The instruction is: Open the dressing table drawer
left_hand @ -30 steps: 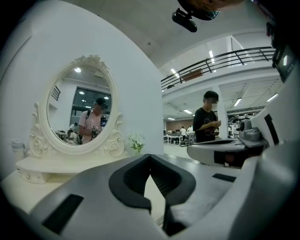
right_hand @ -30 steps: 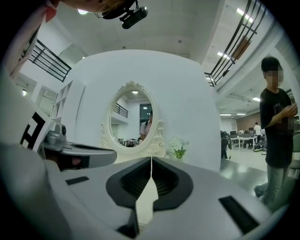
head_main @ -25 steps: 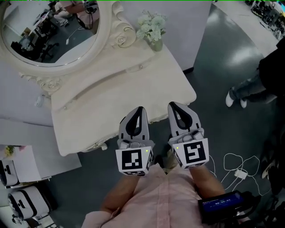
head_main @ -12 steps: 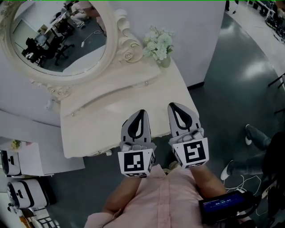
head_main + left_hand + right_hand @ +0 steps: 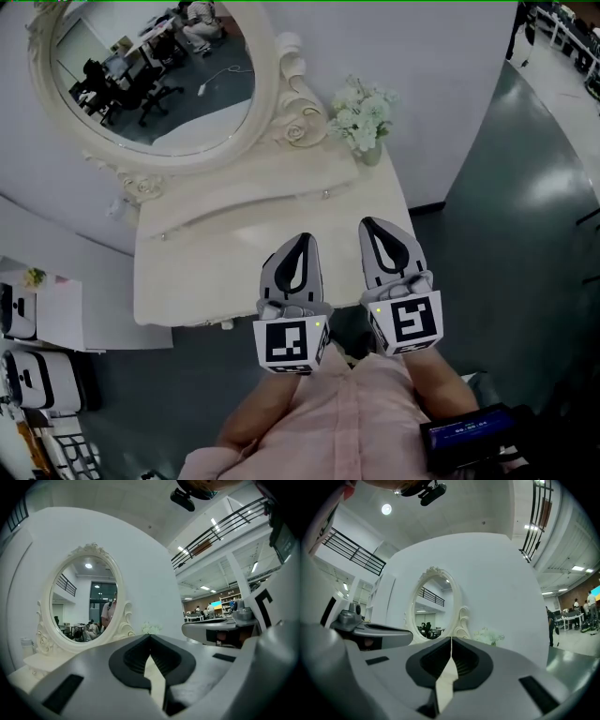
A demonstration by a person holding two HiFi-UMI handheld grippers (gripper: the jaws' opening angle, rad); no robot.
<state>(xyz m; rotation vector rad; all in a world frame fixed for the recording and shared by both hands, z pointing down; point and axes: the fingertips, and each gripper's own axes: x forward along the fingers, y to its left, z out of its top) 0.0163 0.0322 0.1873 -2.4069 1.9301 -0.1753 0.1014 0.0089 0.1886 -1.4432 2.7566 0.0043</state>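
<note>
Drawer: closed, as far as the head view shows. Its front (image 5: pixel 201 321) is only a thin strip tucked under the front edge of the dressing table (image 5: pixel 187 277), with a small knob (image 5: pixel 226 324) just left of the grippers.
Back ledge: a low raised ledge (image 5: pixel 244 202) along the table's back edge carries two small studs. Whether these mark further drawers cannot be told.
Left gripper (image 5: pixel 301 240): jaws closed tip to tip with nothing between them. It is held level above the table's front edge and points towards the mirror (image 5: pixel 159 80).
Right gripper (image 5: pixel 371 225): likewise closed and empty, level, just beside the left one and nearer the table's right edge.
Surroundings: a vase of pale flowers (image 5: pixel 364 117) stands at the back right corner. The tabletop between it and the grippers is bare.
Step in hand: approach; no contact with the drawer yet.
Doing it well: one gripper likely needs to drop below the front edge, part its jaws and square up to the knob, then close on it fully. The pull should run straight out along the drawer's travel. A slanted or hurried pull risks the jaws slipping off so small a knob.
</note>
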